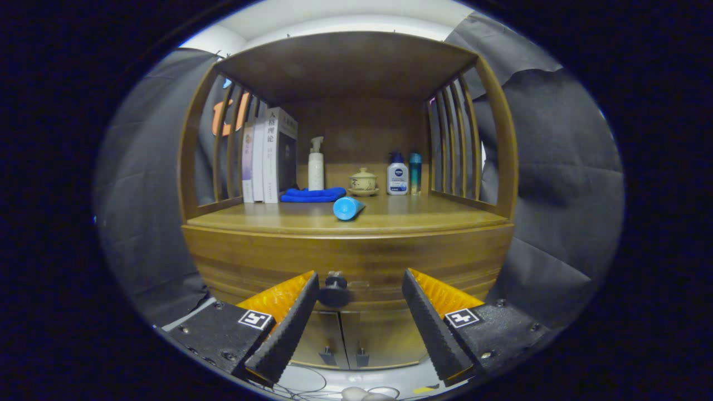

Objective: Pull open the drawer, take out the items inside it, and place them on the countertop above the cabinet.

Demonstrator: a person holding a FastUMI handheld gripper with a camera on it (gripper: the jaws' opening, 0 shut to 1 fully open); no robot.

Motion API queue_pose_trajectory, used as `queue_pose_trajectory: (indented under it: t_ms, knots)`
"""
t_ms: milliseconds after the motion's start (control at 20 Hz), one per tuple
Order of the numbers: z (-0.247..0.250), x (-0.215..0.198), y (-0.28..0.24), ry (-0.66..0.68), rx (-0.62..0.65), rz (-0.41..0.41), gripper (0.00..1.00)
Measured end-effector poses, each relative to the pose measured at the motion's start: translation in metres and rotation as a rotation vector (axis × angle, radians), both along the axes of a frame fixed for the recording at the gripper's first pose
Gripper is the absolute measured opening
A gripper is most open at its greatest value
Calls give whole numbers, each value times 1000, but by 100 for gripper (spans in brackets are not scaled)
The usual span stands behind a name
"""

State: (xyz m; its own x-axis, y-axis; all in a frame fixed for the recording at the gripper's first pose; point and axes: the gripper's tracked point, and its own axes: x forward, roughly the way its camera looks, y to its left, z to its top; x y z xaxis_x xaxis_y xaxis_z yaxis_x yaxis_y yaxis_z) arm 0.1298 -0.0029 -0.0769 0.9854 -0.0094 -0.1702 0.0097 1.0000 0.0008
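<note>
Your tool (pixel 361 320) is spread around the small knob (pixel 335 288) low in frame; pinch that hard, slippery knob squarely, because the shut wooden drawer (pixel 345 262) looks stiff.

Open gap between fingers (pixel 301 312); drawer knob (pixel 335 289) beside 1.

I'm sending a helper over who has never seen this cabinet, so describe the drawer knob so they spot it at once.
Start at the wooden cabinet's countertop, where a blue tube lies. Drop down the closed drawer front below it to the small dark round knob. It sits between the open gripper's fingers, close by the left one, above two small door handles.
</note>
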Motion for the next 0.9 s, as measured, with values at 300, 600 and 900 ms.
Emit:
queue_pose_trajectory:
  t_ms: [300,600,900]
  knots:
    - [55,-108,-26,-99,-35,-28,98]
    - [74,-165,-42,-164,-20,-65,97]
    - [71,-172,-44,-165,-45,-60,98]
